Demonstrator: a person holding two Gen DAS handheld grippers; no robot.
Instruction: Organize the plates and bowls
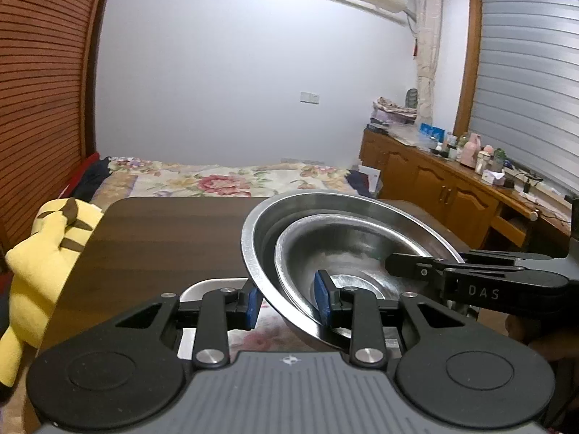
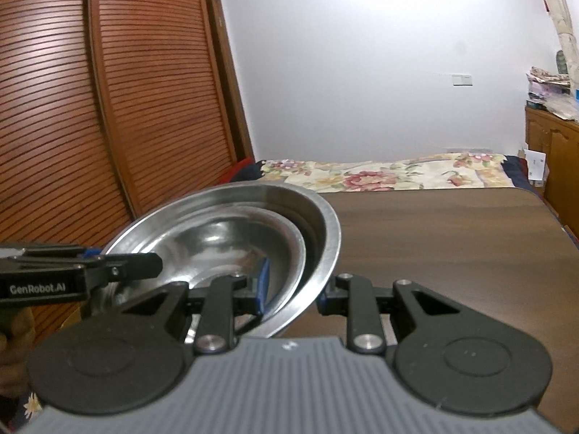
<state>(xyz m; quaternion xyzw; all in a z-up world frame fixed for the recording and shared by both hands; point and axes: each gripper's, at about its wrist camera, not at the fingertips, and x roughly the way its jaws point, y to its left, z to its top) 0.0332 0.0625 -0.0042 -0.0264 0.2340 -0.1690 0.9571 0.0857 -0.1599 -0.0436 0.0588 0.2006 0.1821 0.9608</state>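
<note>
Two steel bowls are nested, a small bowl (image 1: 343,249) inside a large bowl (image 1: 362,209), and they hang tilted above the dark wooden table (image 1: 163,235). My left gripper (image 1: 287,302) is shut on their left rim, one blue pad inside and one outside. From the right, my right gripper (image 1: 401,264) reaches over the opposite rim. In the right wrist view my right gripper (image 2: 293,291) is shut on the right rim of the large bowl (image 2: 318,224), with the small bowl (image 2: 224,238) inside. My left gripper (image 2: 144,266) shows at the far rim.
A flat steel tray (image 1: 206,287) lies on the table under my left gripper. A yellow plush toy (image 1: 47,246) sits at the table's left edge. A floral bed (image 1: 217,181) lies beyond, a cluttered wooden cabinet (image 1: 452,188) at the right, and slatted wardrobe doors (image 2: 108,108) at the left.
</note>
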